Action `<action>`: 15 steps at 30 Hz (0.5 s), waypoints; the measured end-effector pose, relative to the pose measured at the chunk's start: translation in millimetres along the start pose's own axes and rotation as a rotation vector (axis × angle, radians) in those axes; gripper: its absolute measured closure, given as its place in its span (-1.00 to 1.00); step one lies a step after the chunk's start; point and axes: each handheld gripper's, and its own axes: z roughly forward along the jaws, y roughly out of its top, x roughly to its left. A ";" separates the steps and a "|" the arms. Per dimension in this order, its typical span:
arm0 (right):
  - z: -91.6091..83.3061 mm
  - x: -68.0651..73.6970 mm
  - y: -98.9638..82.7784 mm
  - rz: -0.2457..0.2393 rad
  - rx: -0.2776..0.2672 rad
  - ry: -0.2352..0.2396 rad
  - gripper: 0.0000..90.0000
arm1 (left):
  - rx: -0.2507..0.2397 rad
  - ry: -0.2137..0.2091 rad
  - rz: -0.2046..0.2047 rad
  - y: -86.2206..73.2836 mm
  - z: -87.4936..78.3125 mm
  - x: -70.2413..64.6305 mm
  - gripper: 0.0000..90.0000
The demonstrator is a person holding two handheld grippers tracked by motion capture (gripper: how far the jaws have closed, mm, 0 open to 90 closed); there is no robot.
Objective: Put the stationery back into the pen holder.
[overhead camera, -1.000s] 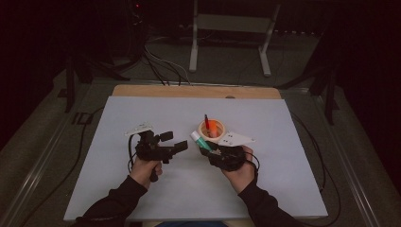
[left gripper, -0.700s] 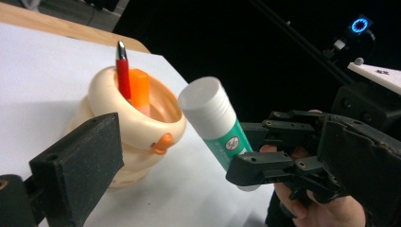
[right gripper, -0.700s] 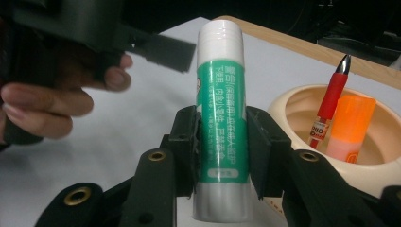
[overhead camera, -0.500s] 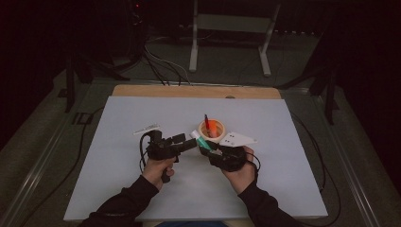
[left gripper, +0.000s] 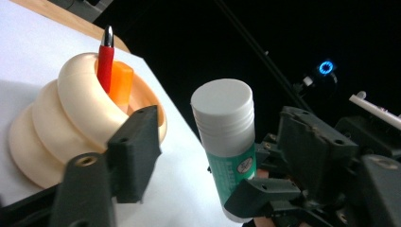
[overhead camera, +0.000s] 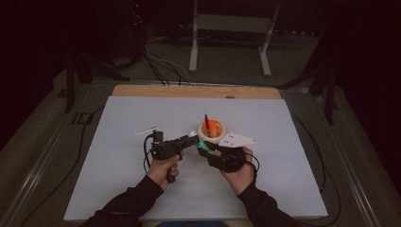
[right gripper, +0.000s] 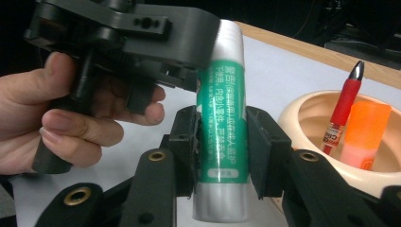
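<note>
The right claw (overhead camera: 208,150) grips a green glue stick (overhead camera: 204,146) in the high view, just in front of a cream cup (overhead camera: 213,133) on the white tabletop (overhead camera: 283,161). The left claw (overhead camera: 193,141) reaches in from the left to the stick's white cap (overhead camera: 193,135); its jaws have just been closing. A small white stick (overhead camera: 147,130) lies apart at the left.

In the left gripper view, the left claw (left gripper: 215,142) is partly open, its jaws on either side of the cap (left gripper: 222,111). Whether they touch the cap cannot be told here. The glue stick (left gripper: 234,165) stands tilted, beside the cup (left gripper: 71,123), which holds a red pen (left gripper: 105,59) and an orange piece (left gripper: 121,82).

In the right gripper view, the right claw (right gripper: 221,144) is clamped on the glue stick's (right gripper: 221,127) green body, both pads pressing it. One jaw of the left claw (right gripper: 201,35) lies against the upper end of the stick. The person's left hand (right gripper: 71,118) holds that gripper. The cup (right gripper: 331,142) sits to the right with the pen (right gripper: 343,106).
</note>
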 end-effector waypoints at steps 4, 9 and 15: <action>0.1 0.5 0.2 0.002 0.001 0.007 0.48 | -0.020 -0.026 -0.018 0.4 -0.7 0.8 -0.04; 1.3 1.8 0.0 0.002 0.002 0.014 0.48 | -0.016 -0.051 -0.027 0.4 -0.1 0.7 0.17; 0.7 1.8 0.7 0.006 -0.006 0.014 0.48 | -0.014 -0.054 -0.040 -0.9 0.9 3.0 0.39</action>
